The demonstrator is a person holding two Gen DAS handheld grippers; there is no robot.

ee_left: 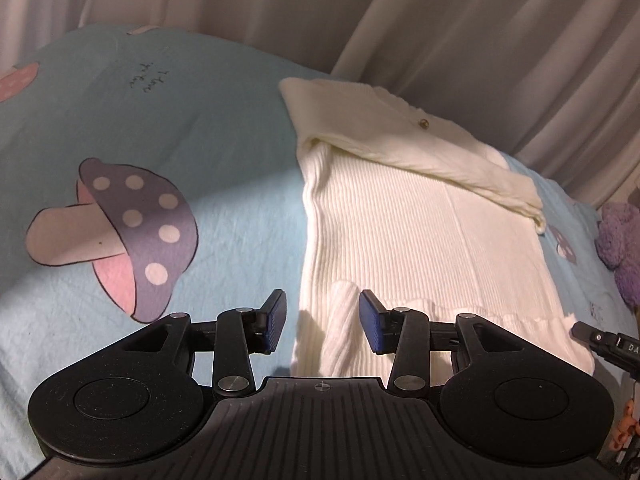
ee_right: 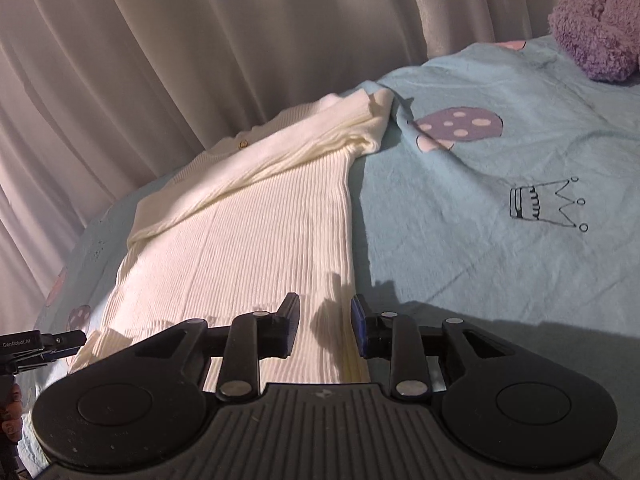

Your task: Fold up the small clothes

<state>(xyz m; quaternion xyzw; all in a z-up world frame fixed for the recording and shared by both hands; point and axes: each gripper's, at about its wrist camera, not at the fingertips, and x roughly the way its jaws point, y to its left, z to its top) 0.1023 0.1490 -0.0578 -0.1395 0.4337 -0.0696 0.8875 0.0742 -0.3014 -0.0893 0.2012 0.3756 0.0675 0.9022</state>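
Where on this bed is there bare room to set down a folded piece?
Bare sheet lies left of the sweater, around the mushroom print. On its other side, sheet is free around the crown print, up to the plush. Along the curtain it's tight.

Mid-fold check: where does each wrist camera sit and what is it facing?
Left wrist: on the left gripper, facing down over the white sweater's left hem corner; jaws open, empty.
Right wrist: on the right gripper, over the sweater's right hem edge; jaws open, empty.
Shared: sweater, blue mushroom-print bedsheet, curtain, purple plush toy.
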